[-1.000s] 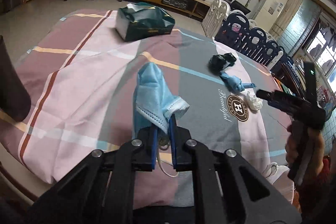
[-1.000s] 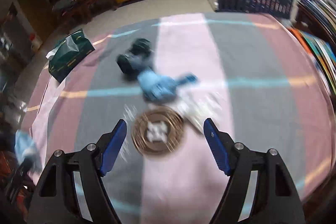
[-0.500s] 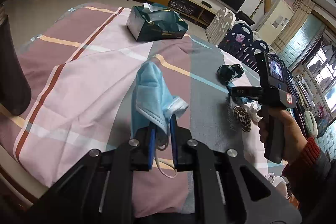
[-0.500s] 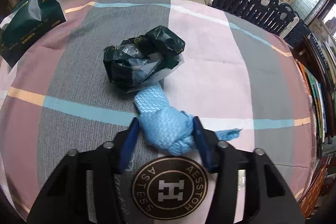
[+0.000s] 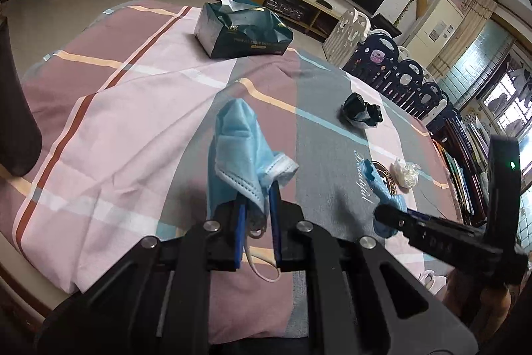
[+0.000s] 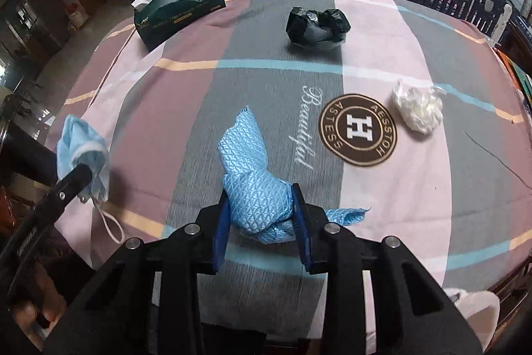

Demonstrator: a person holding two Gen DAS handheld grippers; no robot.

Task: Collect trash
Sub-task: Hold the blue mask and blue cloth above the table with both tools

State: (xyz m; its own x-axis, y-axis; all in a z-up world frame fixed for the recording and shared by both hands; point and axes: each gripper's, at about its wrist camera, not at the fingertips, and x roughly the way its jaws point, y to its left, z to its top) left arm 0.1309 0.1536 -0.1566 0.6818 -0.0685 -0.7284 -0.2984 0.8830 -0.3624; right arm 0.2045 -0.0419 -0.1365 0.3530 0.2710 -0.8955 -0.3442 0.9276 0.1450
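The left gripper has its fingers clamped on a pale blue mask; the mask stands crumpled above the fingertips, and its white ear loop hangs below them; in the right wrist view the same mask shows at the far left, held above the near edge of the tabletop, loop dangling.

On the far left part of the striped cloth lies a dark green tissue box, dented on top, a white tissue poking from one end; the right wrist view shows the box at the far left corner.

Further right, on a grey stripe, sits a crumpled black bag, well apart from the box; the left wrist view shows the bag beyond the mask.

The right gripper has its fingers pressed on a knotted blue cloth; one end rises ahead of the fingertips and a thin tail sticks out to the right; whether it is lifted off the tabletop I cannot tell; in the left wrist view the blue cloth shows at the tip of the right gripper.

Just right of it is a round brown logo printed on the cloth; right of the logo, near but not touching, lies a white plastic wad, also seen in the left wrist view.
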